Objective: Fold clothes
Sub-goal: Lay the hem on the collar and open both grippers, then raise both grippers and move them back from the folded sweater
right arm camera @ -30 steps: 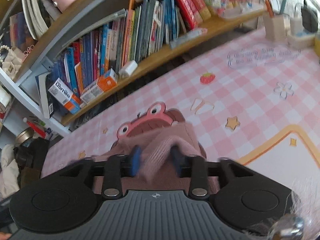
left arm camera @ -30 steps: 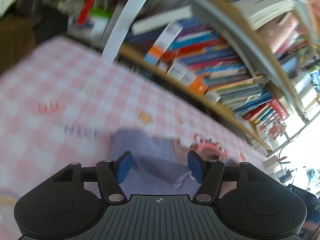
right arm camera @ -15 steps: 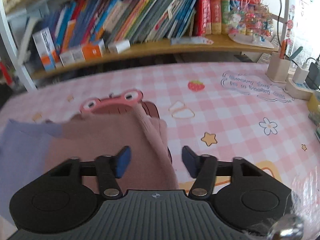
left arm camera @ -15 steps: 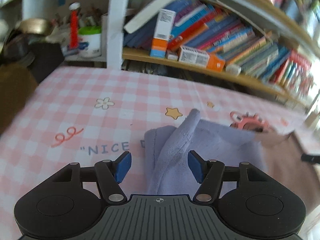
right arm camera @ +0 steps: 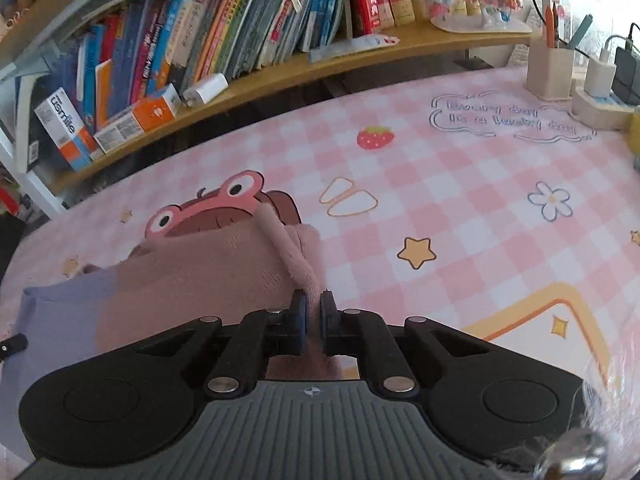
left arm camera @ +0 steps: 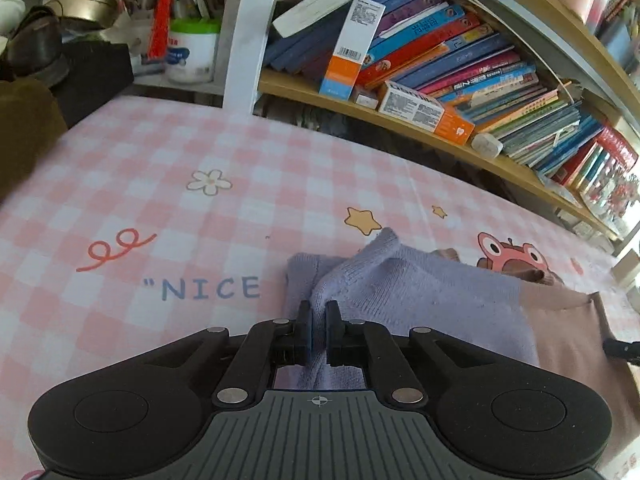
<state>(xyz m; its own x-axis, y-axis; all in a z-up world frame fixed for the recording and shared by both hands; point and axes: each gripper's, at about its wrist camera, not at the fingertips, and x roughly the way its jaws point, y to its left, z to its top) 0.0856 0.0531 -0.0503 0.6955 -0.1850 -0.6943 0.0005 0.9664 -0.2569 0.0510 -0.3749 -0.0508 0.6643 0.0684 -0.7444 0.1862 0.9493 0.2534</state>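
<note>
A soft knit garment (left arm camera: 440, 300), lavender on one half and dusty pink on the other, lies folded on the pink checked desk (left arm camera: 160, 200). The left gripper (left arm camera: 318, 326) pinches its lavender edge; the right gripper (right arm camera: 313, 312) pinches a pink ridge. A beige holder (right arm camera: 548, 72) contains pens.

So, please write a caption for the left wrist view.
Left hand-held gripper shut on the lilac end of a sweater on a pink checked cloth.

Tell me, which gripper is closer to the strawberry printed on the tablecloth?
Right. The right gripper pinches the garment's pink end, below the strawberry; the left gripper holds the purple end, farther off.
</note>
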